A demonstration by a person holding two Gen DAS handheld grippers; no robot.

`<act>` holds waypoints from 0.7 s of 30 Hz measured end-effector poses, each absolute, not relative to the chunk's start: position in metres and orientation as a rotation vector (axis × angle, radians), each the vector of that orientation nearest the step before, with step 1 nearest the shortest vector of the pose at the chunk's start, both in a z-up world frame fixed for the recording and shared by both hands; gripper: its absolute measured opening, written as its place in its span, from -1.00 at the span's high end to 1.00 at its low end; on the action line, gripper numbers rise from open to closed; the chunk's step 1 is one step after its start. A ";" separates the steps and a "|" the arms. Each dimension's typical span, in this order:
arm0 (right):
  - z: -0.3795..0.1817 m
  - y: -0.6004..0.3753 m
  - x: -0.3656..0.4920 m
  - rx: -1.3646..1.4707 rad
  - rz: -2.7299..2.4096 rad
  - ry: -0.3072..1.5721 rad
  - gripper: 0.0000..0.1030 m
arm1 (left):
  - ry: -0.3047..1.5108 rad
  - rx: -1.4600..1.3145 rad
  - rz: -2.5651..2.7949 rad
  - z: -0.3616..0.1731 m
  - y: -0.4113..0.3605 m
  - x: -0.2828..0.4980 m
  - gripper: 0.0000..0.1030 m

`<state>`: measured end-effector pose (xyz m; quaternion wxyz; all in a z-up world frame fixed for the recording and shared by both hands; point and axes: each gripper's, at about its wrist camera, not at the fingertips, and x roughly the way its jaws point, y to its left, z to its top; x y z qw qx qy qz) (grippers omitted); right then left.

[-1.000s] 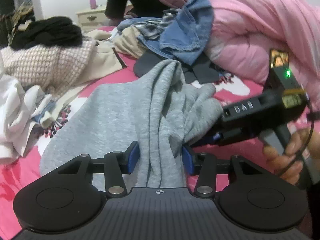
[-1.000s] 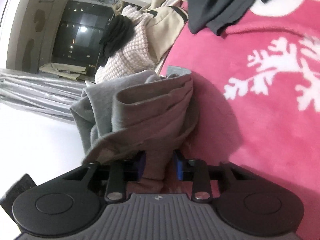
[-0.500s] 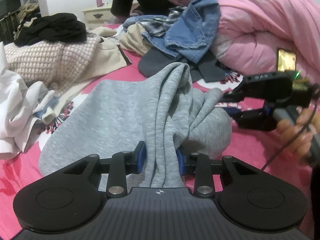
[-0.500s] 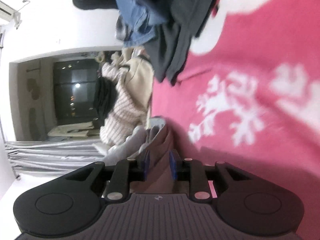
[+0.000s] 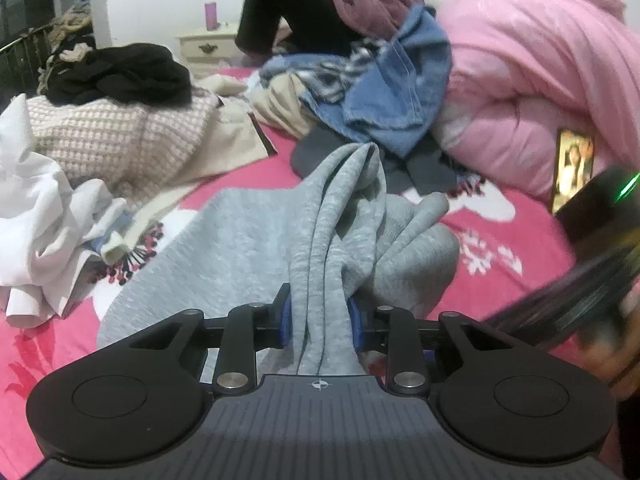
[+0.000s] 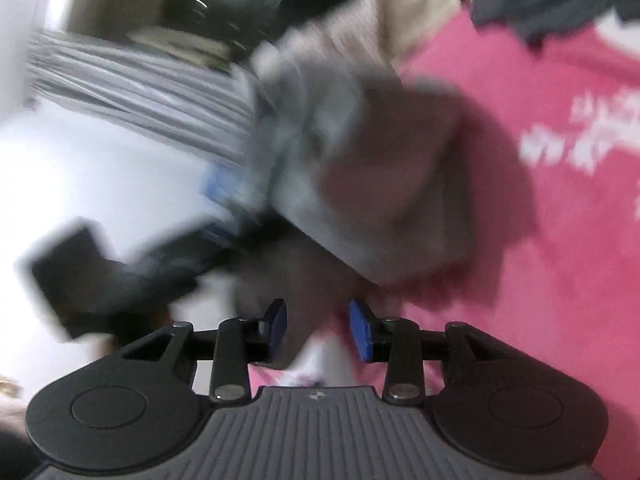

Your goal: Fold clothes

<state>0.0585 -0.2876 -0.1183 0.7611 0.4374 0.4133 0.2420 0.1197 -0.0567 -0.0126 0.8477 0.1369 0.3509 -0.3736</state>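
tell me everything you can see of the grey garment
The grey garment looks like soft heathered knit. It lies half spread on the pink blanket, flat on its left side and bunched into long ridges and a rumpled mound on its right. A gathered fold runs back between the blue pads of the left gripper, whose jaws are closing on it. The right gripper is opening, nothing between its pads; there the garment is only a blur ahead.

grey garment [image 5: 248, 248]: 1 | phone [image 5: 573, 168]: 1 | nightstand [image 5: 208, 46]: 1
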 end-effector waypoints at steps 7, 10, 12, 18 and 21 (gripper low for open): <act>-0.140 -0.325 0.093 1.167 0.259 0.766 0.53 | 0.741 0.246 -0.811 -0.010 -0.049 0.121 0.50; -0.120 -0.338 0.096 1.088 0.217 0.662 0.53 | 0.732 0.230 -0.824 -0.009 -0.047 0.121 0.50; -0.111 -0.351 0.092 1.074 0.182 0.596 0.53 | 0.745 0.209 -0.832 -0.011 -0.045 0.124 0.53; -0.133 -0.393 0.077 1.201 0.104 0.570 0.53 | 0.810 0.239 -0.893 -0.033 -0.058 0.119 0.53; -0.136 -0.411 0.055 1.274 0.060 0.538 0.48 | 0.851 0.247 -0.929 -0.043 -0.067 0.115 0.50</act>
